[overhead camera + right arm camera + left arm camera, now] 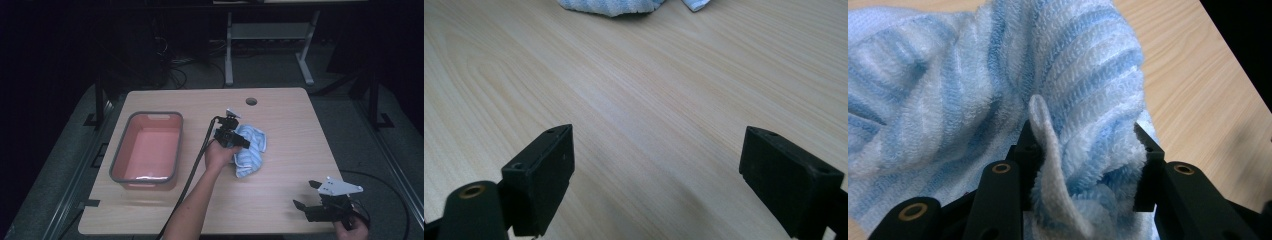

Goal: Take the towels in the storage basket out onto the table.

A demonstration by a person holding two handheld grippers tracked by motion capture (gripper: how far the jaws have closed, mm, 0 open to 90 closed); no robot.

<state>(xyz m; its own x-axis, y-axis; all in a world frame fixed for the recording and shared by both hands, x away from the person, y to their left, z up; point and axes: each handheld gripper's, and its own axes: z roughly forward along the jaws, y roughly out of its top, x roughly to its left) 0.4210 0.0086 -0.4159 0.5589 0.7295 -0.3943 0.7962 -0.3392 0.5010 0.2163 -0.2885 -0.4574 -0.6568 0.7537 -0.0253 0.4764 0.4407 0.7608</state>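
A soft, fluffy towel with light blue and white stripes [250, 149] lies bunched up in the middle of the pale wooden table [290, 120], a bit right of center in the high view. The left gripper [239, 142] is at the towel's left edge. Its jaws sit part way open with a thick fold of the cloth between them, touching both. In the right gripper view, the right gripper [656, 175] has its jaws spread wide over bare wood, holding nothing. It sits at the bottom right of the high view, well apart from the towel. A pink plastic tub with a grey rim [147, 150] stands on the left side of the table.
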